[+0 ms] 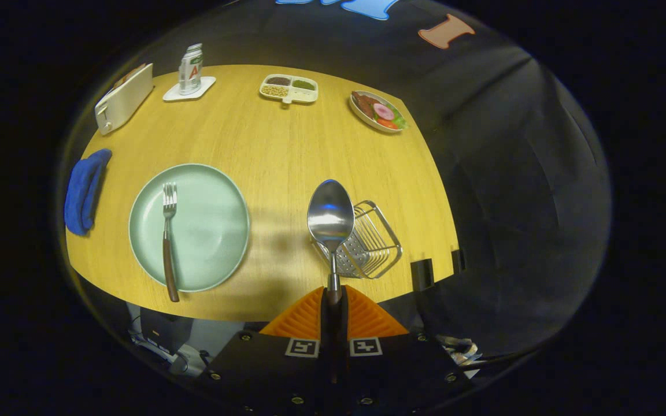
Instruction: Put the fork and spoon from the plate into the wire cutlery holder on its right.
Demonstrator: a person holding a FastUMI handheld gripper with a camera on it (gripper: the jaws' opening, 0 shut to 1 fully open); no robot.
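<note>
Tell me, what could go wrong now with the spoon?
The gripper pinches only the spoon handle's end, so the spoon might swing or slip out. Its bowl hangs over the wire cutlery holder's near rim; it could miss and knock the light holder toward the table edge.

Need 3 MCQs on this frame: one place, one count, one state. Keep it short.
1. Where is the fork?
A. in the wire holder
B. on the green plate
C. on the blue cloth

2. How many compartments has the divided dish?
A. three
B. one
C. six

3. What is the claw doing?
A. open, holding nothing
B. shut on the fork
C. shut on the spoon

Key: 1 B, the fork lies on the plate's left part. 2 A, three fillings show. 3 C, both fingers clamp the spoon's handle, its bowl in front of the wire holder.
</note>
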